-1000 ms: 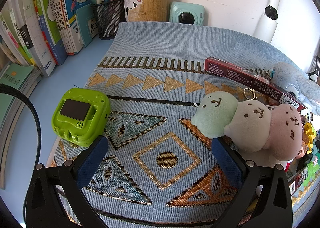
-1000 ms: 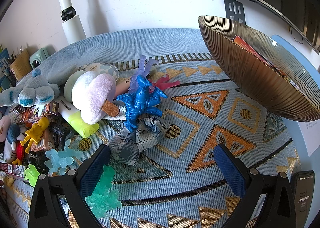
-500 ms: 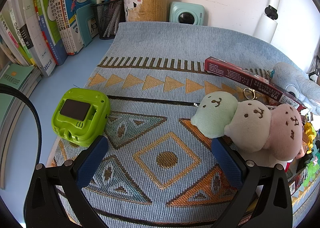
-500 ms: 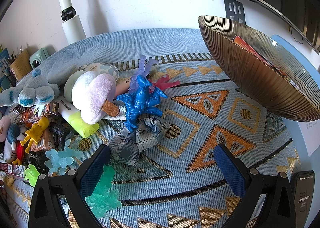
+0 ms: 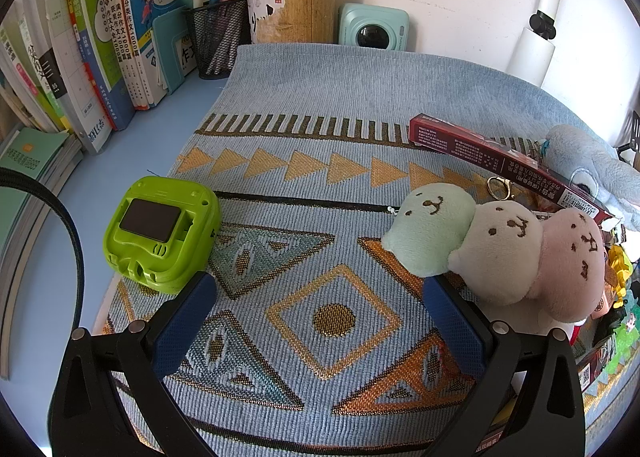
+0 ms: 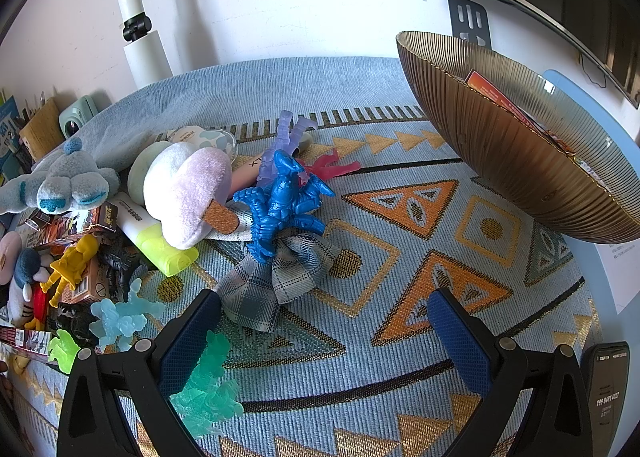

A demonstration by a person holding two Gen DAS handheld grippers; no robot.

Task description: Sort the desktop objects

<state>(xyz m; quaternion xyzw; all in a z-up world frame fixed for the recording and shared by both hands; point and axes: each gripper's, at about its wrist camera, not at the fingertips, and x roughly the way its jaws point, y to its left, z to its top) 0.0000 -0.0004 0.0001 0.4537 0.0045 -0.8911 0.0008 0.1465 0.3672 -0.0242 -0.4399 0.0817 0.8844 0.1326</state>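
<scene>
My left gripper [image 5: 318,299] is open over the patterned mat [image 5: 304,145], holding nothing. A green plastic gadget [image 5: 160,231] lies just beyond its left finger; a three-part plush [image 5: 500,249] lies by its right finger, with a dark red box [image 5: 500,161] behind. My right gripper [image 6: 324,311] is open and empty. Ahead of it lie a plaid cloth bow [image 6: 276,281], a blue toy figure [image 6: 282,201] and a white-and-lilac plush [image 6: 188,193]. A teal translucent figure [image 6: 208,389] sits at its left finger. A gold ribbed bowl [image 6: 500,153] stands at the right.
Books [image 5: 100,37], a mesh pen cup [image 5: 218,41], a bamboo pen holder [image 5: 292,7] and a mint device [image 5: 374,25] line the back. Small figures and boxes crowd the left [image 6: 76,261], beside a blue plush [image 6: 60,185]. A white lamp post [image 6: 136,25] rises behind; a black phone [image 6: 606,389] lies bottom right.
</scene>
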